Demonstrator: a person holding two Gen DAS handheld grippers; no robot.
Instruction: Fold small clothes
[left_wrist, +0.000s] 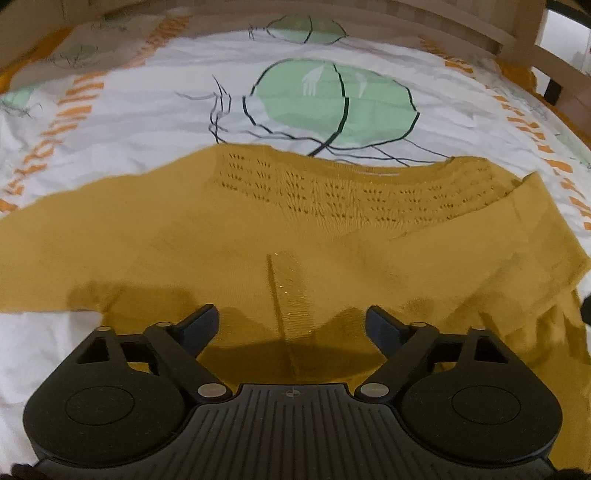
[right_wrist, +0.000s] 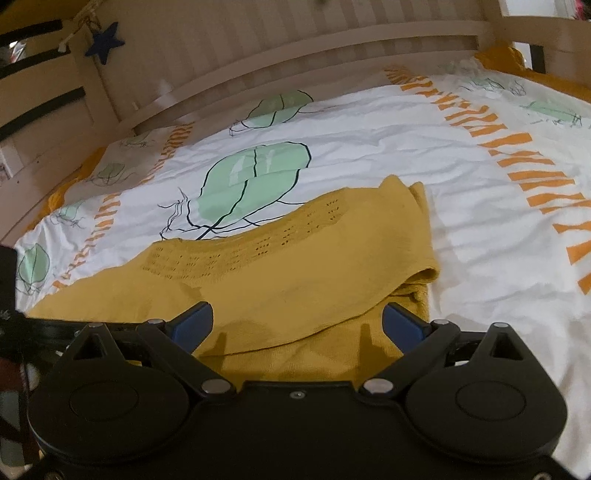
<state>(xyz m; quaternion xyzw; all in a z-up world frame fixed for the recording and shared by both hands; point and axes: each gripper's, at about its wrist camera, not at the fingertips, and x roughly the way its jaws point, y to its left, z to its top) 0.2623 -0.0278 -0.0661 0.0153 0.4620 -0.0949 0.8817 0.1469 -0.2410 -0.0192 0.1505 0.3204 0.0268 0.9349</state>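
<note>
A mustard-yellow knit top (left_wrist: 258, 229) lies flat on the bed, its neckline with rows of small eyelets toward the far side. My left gripper (left_wrist: 291, 312) hovers over the top's near part by a vertical knit seam, jaws open, nothing between them. In the right wrist view the same top (right_wrist: 277, 273) shows its right sleeve (right_wrist: 413, 236) folded inward over the body. My right gripper (right_wrist: 298, 308) hangs open above the folded sleeve's lower edge. Its blue pads (right_wrist: 192, 325) grip nothing.
The top rests on a white bed cover (right_wrist: 406, 147) printed with green leaves and orange marks. A wooden bed rail (right_wrist: 295, 48) runs along the far side, with a dark blue star (right_wrist: 105, 42) hanging at its left. Slatted wooden rails (left_wrist: 546, 48) stand at the right.
</note>
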